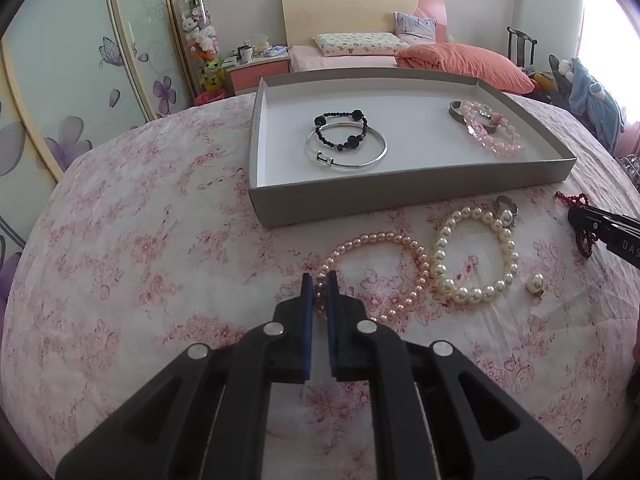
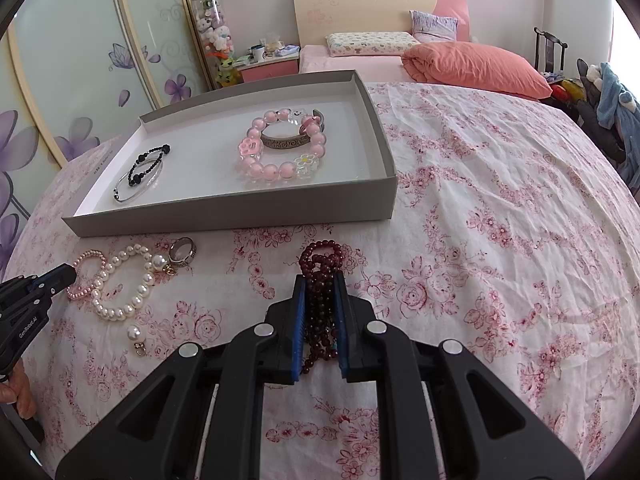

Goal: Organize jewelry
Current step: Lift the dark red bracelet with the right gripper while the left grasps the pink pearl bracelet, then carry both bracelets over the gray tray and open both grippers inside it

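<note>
My left gripper [image 1: 319, 280] sits low at six o'clock in its own view, blue pads drawn narrow and pinching the near-left arc of the pink pearl bracelet [image 1: 400, 240], which lies on the flowered bedspread [image 1: 140, 260]. Over on the right wrist view, my right gripper [image 2: 320, 280] is also narrow, clamped on the bunched dark red bead strand [image 2: 322, 258], whose loops poke out past the fingertips toward twelve o'clock.

From the left wrist view, just at two o'clock of the pink pearls, touching them, lies the white pearl bracelet [image 1: 474, 256]. A single pearl earring [image 1: 536, 283] rests at three o'clock of that, apart from it. A metal ring [image 1: 507, 205] sits at the white bracelet's far edge, about one o'clock.

Farther out, at twelve o'clock, the grey cardboard tray [image 1: 360, 196] sits flat on the spread. Inside, at its left half, a black bead bracelet [image 1: 341, 131] overlaps a thin silver bangle [image 1: 347, 148]. At its right half, a pink glass bead bracelet [image 2: 280, 148] lies looped around a carved metal cuff [image 2: 285, 143].

Beyond the tray, a bed [image 1: 340, 60] with an orange quilt [image 1: 468, 65] stands against the far wall.
</note>
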